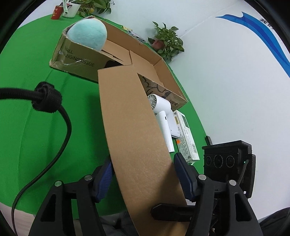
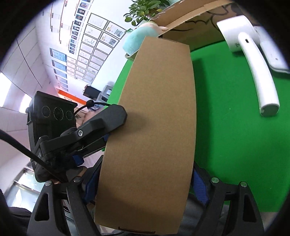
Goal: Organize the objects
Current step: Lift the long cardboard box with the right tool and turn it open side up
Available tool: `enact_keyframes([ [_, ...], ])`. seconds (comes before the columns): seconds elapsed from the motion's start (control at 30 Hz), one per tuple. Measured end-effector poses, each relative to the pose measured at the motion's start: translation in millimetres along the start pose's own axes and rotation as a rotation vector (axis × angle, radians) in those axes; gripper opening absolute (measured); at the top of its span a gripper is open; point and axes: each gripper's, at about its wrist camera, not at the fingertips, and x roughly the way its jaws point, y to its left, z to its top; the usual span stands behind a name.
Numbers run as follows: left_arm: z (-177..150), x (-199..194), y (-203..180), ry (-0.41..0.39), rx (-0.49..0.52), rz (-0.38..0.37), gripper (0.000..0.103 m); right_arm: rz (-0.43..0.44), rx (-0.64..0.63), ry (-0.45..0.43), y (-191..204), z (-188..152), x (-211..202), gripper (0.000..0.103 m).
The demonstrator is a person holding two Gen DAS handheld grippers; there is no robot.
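An open cardboard box [image 1: 126, 59] stands on the green table, with a teal plush toy [image 1: 87, 34] resting in its far corner. Its long brown front flap [image 1: 134, 130] reaches toward me. My left gripper [image 1: 143, 174] straddles this flap, one blue pad on each side, jaws wide. In the right wrist view the same flap [image 2: 154, 127] runs between my right gripper's [image 2: 145, 185] blue pads, jaws also wide. A white hair dryer [image 1: 161, 112] lies beside the box and shows in the right wrist view [image 2: 253, 59] too.
A white-green carton [image 1: 186, 134] lies next to the dryer. A black cable [image 1: 54, 127] hangs at left. Potted plants [image 1: 166, 41] stand at the table's back edge, with a red box [image 1: 56, 11] and white pot at far left. The other gripper's camera block [image 1: 228, 159] is close.
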Motion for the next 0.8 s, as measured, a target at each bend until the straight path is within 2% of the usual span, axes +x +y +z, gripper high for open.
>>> enact_keyframes([
  [0.07, 1.2, 2.2, -7.3, 0.002, 0.007, 0.016, 0.061, -0.005, -0.005, -0.010, -0.6, -1.1, -5.3, 0.087],
  [0.2, 2.6, 4.9, -19.7, 0.015, 0.023, 0.031, 0.060, -0.089, -0.075, -0.026, 7.6, -1.4, -15.3, 0.091],
  [0.33, 6.2, 11.9, -39.3, 0.012, 0.066, 0.058, 0.051, -0.213, -0.167, -0.077, 18.9, -1.9, -28.7, 0.092],
  [0.4, 7.2, 10.9, -44.6, 0.001, 0.071, 0.047, 0.051, -0.257, -0.210, -0.086, 25.5, -1.8, -31.1, 0.092],
  [0.47, 7.5, 14.2, -50.7, 0.005, 0.078, 0.009, 0.036, -0.285, -0.247, -0.088, 30.8, -2.7, -32.0, 0.092],
  [0.63, 6.6, 32.2, -66.6, 0.043, 0.114, -0.001, 0.017, -0.325, -0.278, -0.081, 30.0, -6.7, -31.8, 0.092],
  [0.8, 8.8, 50.3, -91.5, 0.061, 0.176, -0.016, 0.016, -0.387, -0.292, -0.124, 28.5, -3.5, -42.0, 0.092],
])
